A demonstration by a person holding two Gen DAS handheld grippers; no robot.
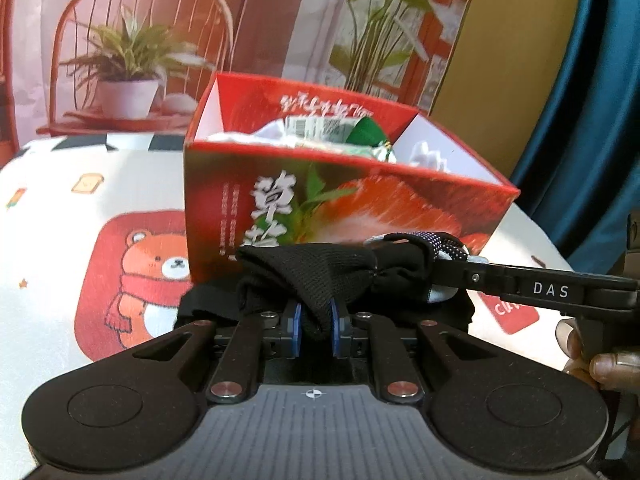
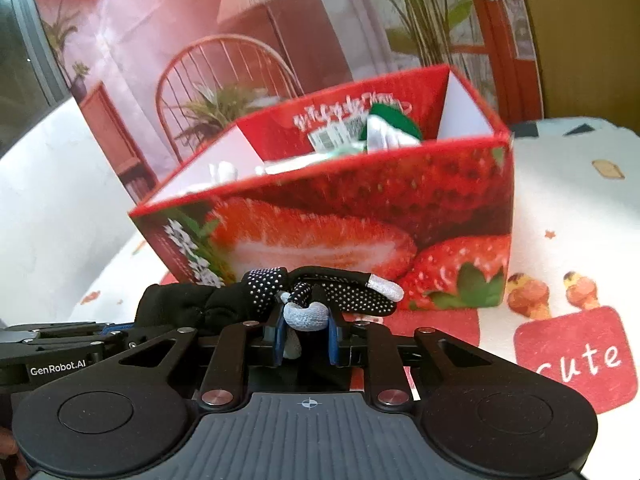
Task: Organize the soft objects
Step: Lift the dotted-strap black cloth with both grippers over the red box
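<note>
Between the blue fingers [image 1: 297, 322] of the left gripper [image 1: 315, 326], nearly closed, sits a pinched fold of a black glove [image 1: 316, 270]. Its other end, with dotted palm and grey fingertips, is clamped in the right gripper [image 2: 306, 334], whose fingers [image 2: 334, 338] press a grey tip. Just beyond both sets of fingers stands an open red strawberry box [image 2: 360, 208] on the cartoon-print desk [image 1: 60, 220], holding white and green soft items [image 1: 340, 134].
</note>
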